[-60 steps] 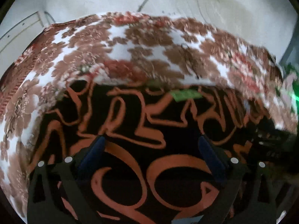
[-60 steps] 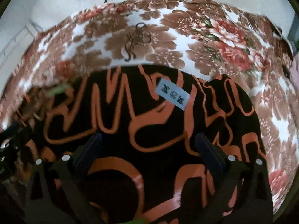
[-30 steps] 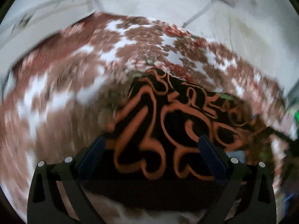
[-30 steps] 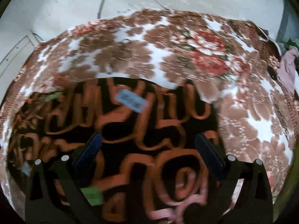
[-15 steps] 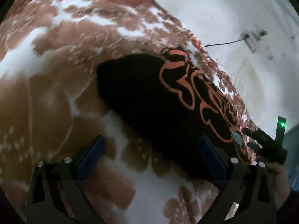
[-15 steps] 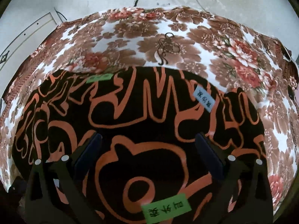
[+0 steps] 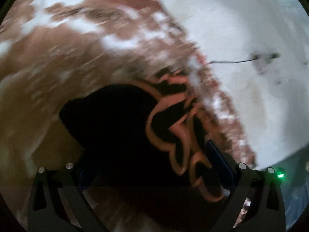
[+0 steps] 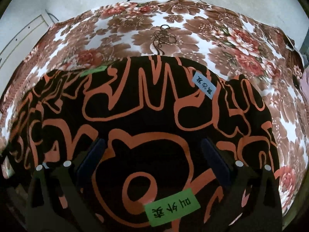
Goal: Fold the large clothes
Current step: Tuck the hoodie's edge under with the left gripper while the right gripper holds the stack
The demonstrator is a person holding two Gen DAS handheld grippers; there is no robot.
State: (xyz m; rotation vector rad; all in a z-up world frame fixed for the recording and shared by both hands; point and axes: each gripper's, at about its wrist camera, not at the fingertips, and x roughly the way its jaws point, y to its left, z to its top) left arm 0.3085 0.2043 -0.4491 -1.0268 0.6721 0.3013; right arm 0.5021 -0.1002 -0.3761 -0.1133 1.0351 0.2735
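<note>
A black garment with orange line patterns [image 8: 154, 116] lies spread on a brown and white floral blanket [image 8: 164, 36]. It carries a blue label [image 8: 205, 85] and two green labels [image 8: 171, 206]. My right gripper [image 8: 152, 158] is open just above the garment's near part. In the blurred left wrist view the garment [image 7: 123, 131] shows from its end, mostly plain black with an orange-patterned edge [image 7: 173, 127]. My left gripper [image 7: 150, 162] is open over that end, holding nothing.
A pale floor [image 7: 251, 29] with a cable [image 7: 231, 61] lies beyond the blanket's edge. A tangle of dark thread [image 8: 163, 36] rests on the blanket past the garment. A pink cloth [image 8: 305, 83] shows at the far right.
My left gripper has swung round to the garment's end and moved closer; its view is blurred by motion. My right gripper has stayed over the garment, which now lies flatter and wider.
</note>
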